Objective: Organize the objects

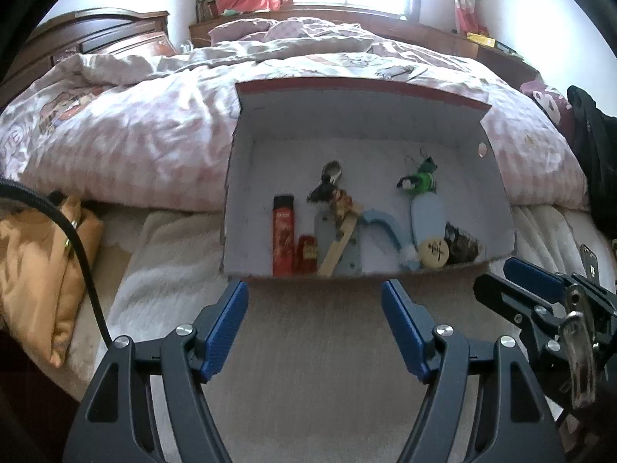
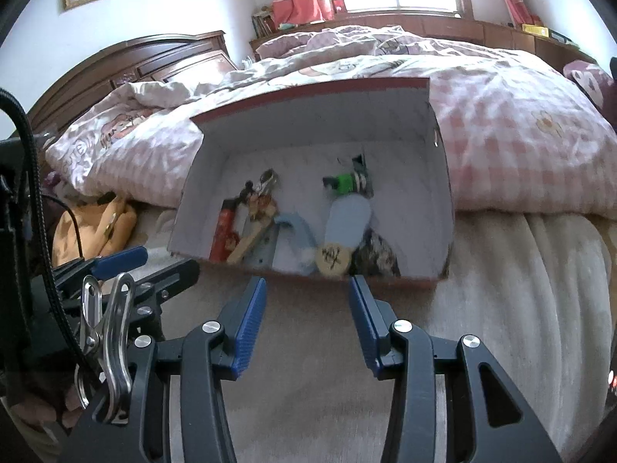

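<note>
An open cardboard box [image 1: 358,115] [image 2: 320,123], white inside with a red rim, lies on the bed. It holds a red lighter [image 1: 283,235] [image 2: 223,231], a wooden stick [image 1: 339,247], a keychain figure [image 1: 331,189], a green toy [image 1: 422,181] [image 2: 345,183], a pale blue oval [image 1: 426,218] [image 2: 349,220], a round disc [image 1: 434,252] [image 2: 332,258] and a dark patterned piece [image 1: 462,245]. My left gripper [image 1: 314,289] [image 2: 162,262] hovers open just short of the box's near edge. My right gripper [image 2: 307,281] [image 1: 501,277] is beside it, open and holding nothing.
A pink checked quilt [image 1: 135,142] [image 2: 520,146] is bunched behind and around the box. An orange cushion [image 1: 50,266] [image 2: 92,227] and a black cable [image 1: 88,270] lie at the left. Dark clothing [image 1: 594,146] sits at the right. A metal clip [image 2: 112,328] hangs between the grippers.
</note>
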